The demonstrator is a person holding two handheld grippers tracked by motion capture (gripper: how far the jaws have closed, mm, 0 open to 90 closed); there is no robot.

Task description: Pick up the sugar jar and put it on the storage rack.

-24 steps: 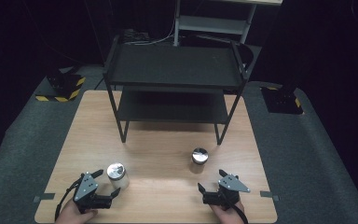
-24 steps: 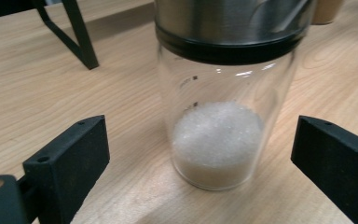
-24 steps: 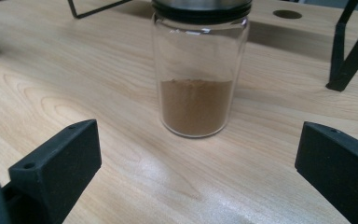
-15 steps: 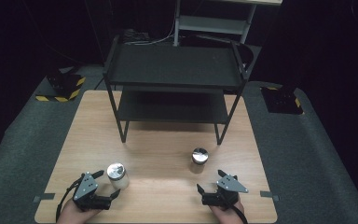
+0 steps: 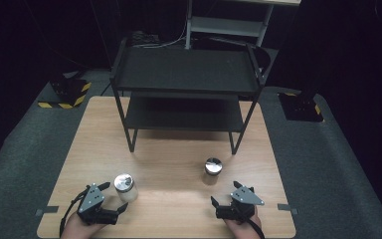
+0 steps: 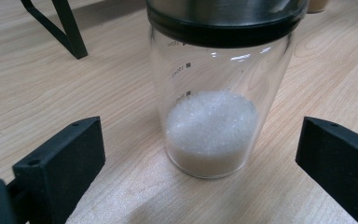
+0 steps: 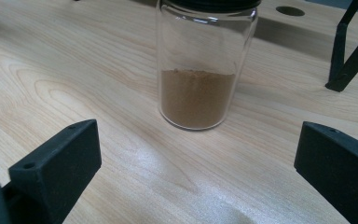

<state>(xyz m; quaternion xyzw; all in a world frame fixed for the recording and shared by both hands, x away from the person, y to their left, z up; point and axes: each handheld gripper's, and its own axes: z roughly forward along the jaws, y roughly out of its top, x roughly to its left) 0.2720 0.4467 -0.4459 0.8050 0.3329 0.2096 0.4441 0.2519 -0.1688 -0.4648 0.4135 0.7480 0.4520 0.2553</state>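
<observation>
The jaws of both grippers stand wide apart and hold nothing. The left gripper (image 5: 113, 199) has its jaws to either side of a glass jar of white grains (image 6: 216, 107), which stands upright on the worktop (image 5: 174, 164) near its front left corner; the jar sits between them with clear gaps on both sides. The right gripper (image 5: 224, 194) faces a second glass jar holding brown powder (image 7: 200, 70), which stands a little farther off, ahead of the open jaws and not yet between them. Both jars look rigid, smooth and breakable, each about a third full, so probably light but slippery. The shiny metal lid (image 5: 123, 181) with its dark band looks like a poor place to grip; a gentle, level squeeze on the glass wall at mid-height, below the lid, seems safest.
</observation>
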